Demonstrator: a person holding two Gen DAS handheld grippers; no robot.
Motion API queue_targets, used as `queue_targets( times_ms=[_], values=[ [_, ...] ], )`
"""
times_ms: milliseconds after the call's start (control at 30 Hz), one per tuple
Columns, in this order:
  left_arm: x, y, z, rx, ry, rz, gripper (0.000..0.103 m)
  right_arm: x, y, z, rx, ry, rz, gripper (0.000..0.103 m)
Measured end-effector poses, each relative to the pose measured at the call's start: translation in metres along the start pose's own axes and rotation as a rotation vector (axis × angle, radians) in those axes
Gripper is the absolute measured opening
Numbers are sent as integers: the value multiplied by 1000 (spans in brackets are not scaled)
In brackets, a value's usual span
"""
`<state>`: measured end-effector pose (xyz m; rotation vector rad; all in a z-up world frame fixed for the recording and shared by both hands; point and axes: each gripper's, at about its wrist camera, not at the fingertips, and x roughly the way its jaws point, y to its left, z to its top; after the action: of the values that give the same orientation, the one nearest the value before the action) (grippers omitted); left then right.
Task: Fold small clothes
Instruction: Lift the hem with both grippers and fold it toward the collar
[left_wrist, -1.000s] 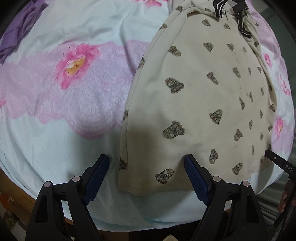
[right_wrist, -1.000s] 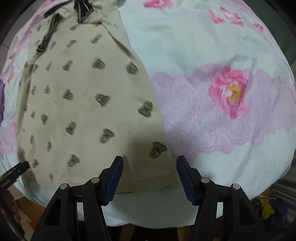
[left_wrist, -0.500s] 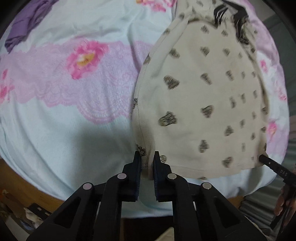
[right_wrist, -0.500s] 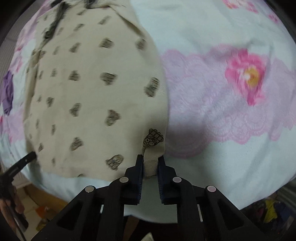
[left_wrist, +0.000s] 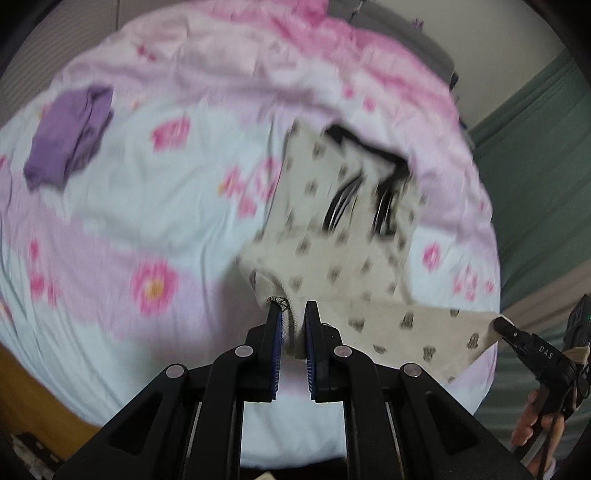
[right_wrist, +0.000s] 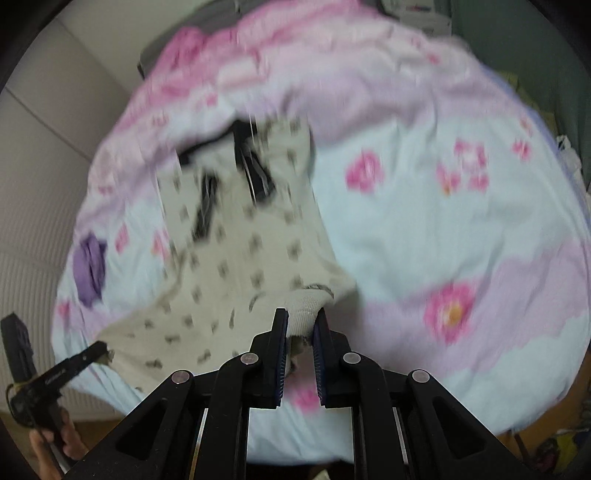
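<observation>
A small cream garment with dark printed motifs and black straps lies on the bed; it also shows in the right wrist view. My left gripper is shut on its near left hem corner. My right gripper is shut on the near right hem corner. Both corners are lifted off the bed and the hem hangs between them. The far end with the straps still rests on the bed. Both views are blurred by motion.
The bed has a pale blue and pink flowered cover. A folded purple cloth lies at the far left of it, also seen in the right wrist view. A green curtain hangs on the right.
Both grippers went from open over the hem to shut on its corners. They have since lifted the hem up and away from the bed.
</observation>
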<state>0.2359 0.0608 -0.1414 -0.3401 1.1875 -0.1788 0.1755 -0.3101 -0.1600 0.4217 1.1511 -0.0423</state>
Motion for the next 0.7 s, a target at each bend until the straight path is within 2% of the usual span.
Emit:
queue_targets(
  times_ms=[167,333,467,700],
  values=[
    [15,-19,75,-15,-68,0,13,-4,19,70,51,-110,10,14],
    [36,-28,141,-20,-72,20,13,8,31,136,82,-153,-2,14],
    [71,-30,184,-22,-15,46,13,32,38,177,91,-143,-35,14],
    [143,-23,226,-35,91,106,13,106,33,233,108,-51,-87,14]
  ],
)
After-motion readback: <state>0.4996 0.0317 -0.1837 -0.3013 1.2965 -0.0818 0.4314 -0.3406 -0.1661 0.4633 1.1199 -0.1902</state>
